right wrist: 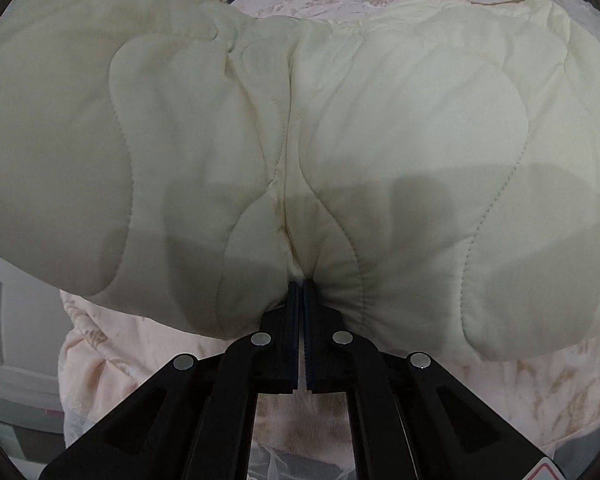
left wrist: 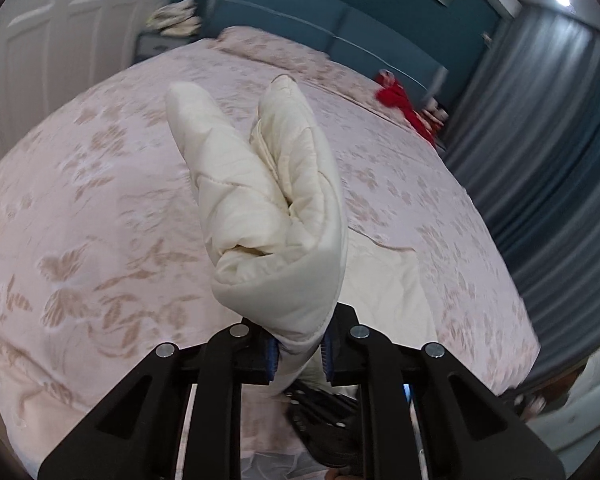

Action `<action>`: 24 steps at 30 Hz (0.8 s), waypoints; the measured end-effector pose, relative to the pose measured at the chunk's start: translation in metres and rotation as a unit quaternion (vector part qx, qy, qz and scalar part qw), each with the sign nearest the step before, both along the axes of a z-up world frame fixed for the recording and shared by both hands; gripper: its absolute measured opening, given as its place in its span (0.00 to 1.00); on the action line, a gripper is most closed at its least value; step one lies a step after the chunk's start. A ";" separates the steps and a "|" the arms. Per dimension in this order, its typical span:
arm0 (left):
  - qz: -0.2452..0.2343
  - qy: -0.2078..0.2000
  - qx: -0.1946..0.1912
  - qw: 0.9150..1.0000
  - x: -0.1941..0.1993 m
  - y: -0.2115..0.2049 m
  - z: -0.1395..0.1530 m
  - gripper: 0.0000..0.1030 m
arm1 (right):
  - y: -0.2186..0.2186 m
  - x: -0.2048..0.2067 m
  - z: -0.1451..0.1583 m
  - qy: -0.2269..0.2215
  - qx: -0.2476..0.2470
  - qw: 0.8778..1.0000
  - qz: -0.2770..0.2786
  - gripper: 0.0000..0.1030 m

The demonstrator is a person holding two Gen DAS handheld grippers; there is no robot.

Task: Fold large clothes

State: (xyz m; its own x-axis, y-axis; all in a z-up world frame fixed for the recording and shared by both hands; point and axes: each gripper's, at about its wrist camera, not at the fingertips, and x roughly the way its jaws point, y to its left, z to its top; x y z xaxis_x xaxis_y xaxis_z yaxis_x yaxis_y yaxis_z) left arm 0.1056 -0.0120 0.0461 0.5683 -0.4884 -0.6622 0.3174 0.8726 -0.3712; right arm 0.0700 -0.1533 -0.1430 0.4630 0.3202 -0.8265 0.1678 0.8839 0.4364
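Quilted garment (left wrist: 276, 208): cream, padded, stitched in wavy lines; one bunched fold rises off the pink flowered bedspread (left wrist: 80, 208) in the left wrist view, and the rest lies spread over the bed in the right wrist view.
Left tongs (left wrist: 299, 354): closed down on a thick doubled edge of the garment; the blue pads press on both sides of the fold, which stands up and away from the tips in two padded lobes.
Right tongs (right wrist: 299, 292): pinched all but shut on a thin gathered bit of the garment's near edge, where the cloth puckers at a seam; the padding bulges away to both sides.
Garment from the tongs: straight ahead of both pairs, running away toward the head of the bed; its long axis in the right view seems to go across, side to side.
Nearer hand: both have hold of an edge; neither looks nearer, as far as I can judge.
Coming move, my guess: carry the left's raised edge across toward the far side while the right keeps its edge down.
Bed's far right: a red cloth (left wrist: 400, 98), well apart.
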 end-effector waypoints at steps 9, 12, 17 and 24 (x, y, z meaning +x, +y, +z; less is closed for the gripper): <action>-0.097 -0.014 0.045 0.994 -0.013 -0.101 -0.005 0.14 | -0.060 -0.057 0.042 -0.038 0.044 0.997 -0.044 0.01; -0.124 -0.006 0.072 0.990 -0.021 -0.138 -0.023 0.14 | -0.089 -0.083 0.052 -0.042 0.021 0.996 -0.071 0.01; -0.155 0.013 0.120 0.980 -0.035 -0.186 -0.062 0.14 | -0.132 -0.118 0.055 -0.032 -0.006 0.993 -0.112 0.02; -0.181 0.015 0.182 0.966 -0.049 -0.226 -0.103 0.14 | -0.177 -0.140 0.058 -0.030 -0.026 0.987 -0.153 0.09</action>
State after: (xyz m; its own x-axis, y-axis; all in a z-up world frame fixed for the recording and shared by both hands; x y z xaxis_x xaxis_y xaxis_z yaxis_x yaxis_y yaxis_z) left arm 0.0568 -0.2379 -0.0567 0.3813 -0.3832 -0.8413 0.6197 0.7813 -0.0750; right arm -0.0695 -0.3301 -0.0848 0.5804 0.1154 -0.8061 0.4064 0.8168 0.4095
